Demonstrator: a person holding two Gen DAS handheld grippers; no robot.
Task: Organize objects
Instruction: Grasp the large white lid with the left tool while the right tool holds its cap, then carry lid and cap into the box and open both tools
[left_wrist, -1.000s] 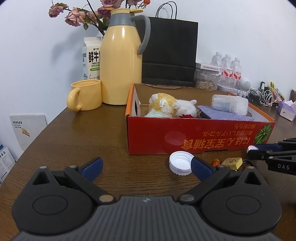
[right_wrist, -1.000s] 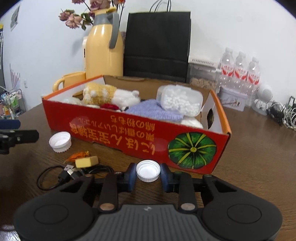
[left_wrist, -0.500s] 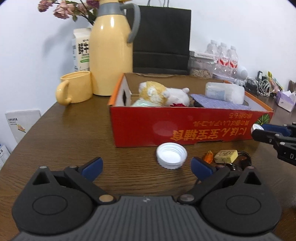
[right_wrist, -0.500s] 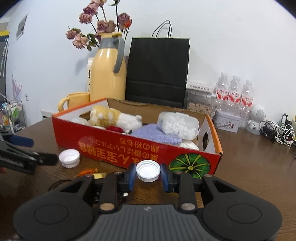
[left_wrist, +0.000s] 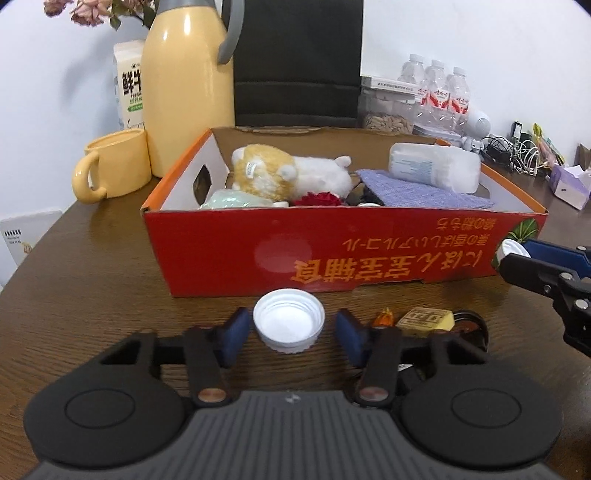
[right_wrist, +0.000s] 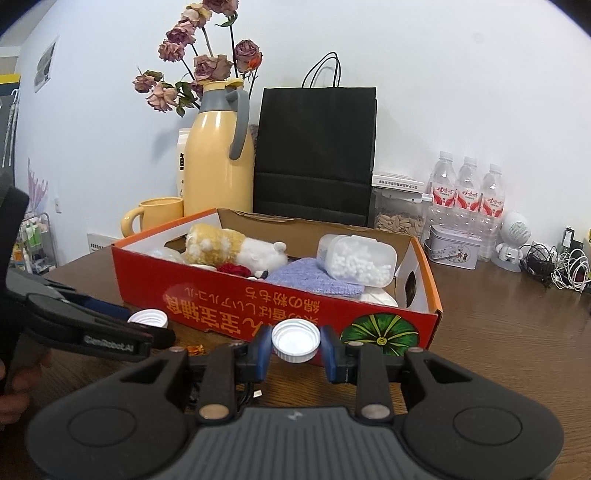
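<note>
— White plastic bottle cap on the brown wooden table, near the red cardboard box?
— Yes; left gripper closing around it, pads not touching. Right gripper clamps another white cap.

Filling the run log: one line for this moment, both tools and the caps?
left tool: closing, table cap between pads, not gripped | right tool: shut on second cap, off table | box: no cap seen inside
</note>
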